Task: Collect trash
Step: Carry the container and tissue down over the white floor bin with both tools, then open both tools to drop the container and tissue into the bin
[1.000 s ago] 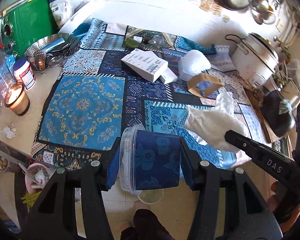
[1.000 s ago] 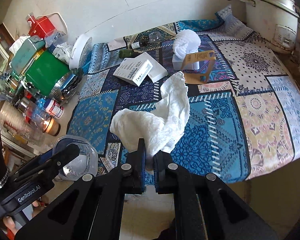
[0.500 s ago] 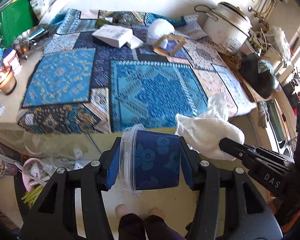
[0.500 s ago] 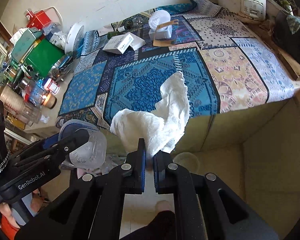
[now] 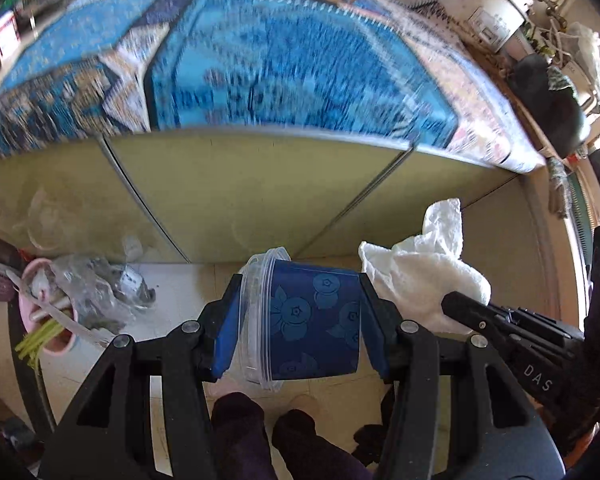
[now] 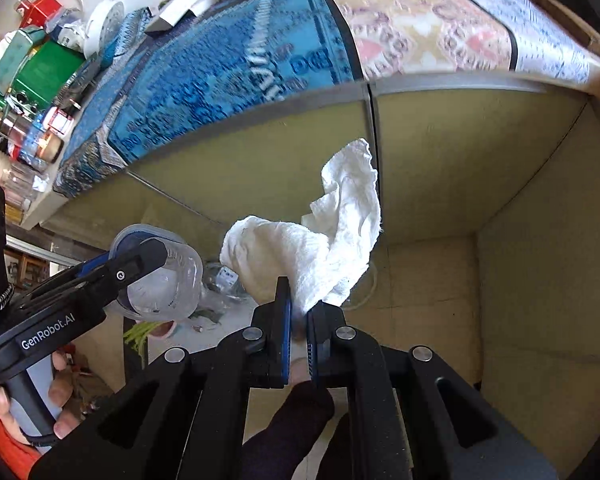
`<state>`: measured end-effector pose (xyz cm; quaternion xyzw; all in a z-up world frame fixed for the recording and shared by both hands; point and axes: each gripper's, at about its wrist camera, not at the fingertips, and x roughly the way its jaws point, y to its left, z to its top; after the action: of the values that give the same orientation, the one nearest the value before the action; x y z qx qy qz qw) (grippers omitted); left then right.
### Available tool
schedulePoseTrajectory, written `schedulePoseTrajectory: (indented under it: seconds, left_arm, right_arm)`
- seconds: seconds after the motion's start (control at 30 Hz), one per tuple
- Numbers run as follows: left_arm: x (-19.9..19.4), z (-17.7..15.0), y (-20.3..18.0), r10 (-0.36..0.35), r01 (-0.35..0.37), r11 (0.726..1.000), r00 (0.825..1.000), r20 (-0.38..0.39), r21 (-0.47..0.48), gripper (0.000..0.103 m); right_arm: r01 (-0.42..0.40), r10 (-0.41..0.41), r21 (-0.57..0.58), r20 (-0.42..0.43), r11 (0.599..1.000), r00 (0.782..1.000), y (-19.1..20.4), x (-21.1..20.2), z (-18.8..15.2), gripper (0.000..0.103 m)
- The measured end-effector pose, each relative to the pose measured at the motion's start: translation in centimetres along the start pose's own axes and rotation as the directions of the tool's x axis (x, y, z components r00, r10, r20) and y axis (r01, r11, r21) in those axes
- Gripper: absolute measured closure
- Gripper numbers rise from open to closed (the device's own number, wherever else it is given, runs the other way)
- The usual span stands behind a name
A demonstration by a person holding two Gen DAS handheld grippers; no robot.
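My left gripper (image 5: pixel 300 320) is shut on a clear plastic tub with a dark blue blueberry label (image 5: pixel 308 320), held on its side in front of the counter's yellow cabinet doors. The tub also shows in the right wrist view (image 6: pixel 160 280). My right gripper (image 6: pixel 298 316) is shut on a crumpled white paper towel (image 6: pixel 324 248), which hangs up and forward of the fingers. The towel also shows at the right of the left wrist view (image 5: pixel 420 276). Both grippers are below counter height, side by side.
A pink bin (image 5: pixel 48 320) with a plastic bag of rubbish and green stalks stands on the floor at the left. The counter with the blue patterned cloth (image 5: pixel 280 60) is above, with boxes, a rice cooker (image 5: pixel 492 4) and jars. Yellow cabinet doors (image 6: pixel 460 160) face me.
Both grippers have come down and back from over the counter to in front of the cabinet doors, still holding the tub and the towel. The floor bin has come into view.
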<state>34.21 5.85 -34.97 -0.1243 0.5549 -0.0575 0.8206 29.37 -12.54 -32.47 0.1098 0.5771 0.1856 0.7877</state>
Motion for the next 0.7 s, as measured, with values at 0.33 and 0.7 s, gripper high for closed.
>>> schedulePoseTrajectory:
  seconds: [0.33, 0.7]
  left_arm:
    - [17.6, -3.4, 4.6, -0.012, 0.006, 0.997, 0.996, -0.084, -0.081, 0.050]
    - [38.9, -8.7, 10.9, -0.010, -0.015, 0.991, 0.981, -0.195, -0.130, 0.051]
  right_arm:
    - [-0.013, 0.017, 0.038, -0.105, 0.999, 0.994, -6.5, 17.1, -2.3, 0.097]
    - [-0.033, 0.033, 0.004, -0.241, 0.999, 0.970, -12.2, 38.5, -7.1, 0.097]
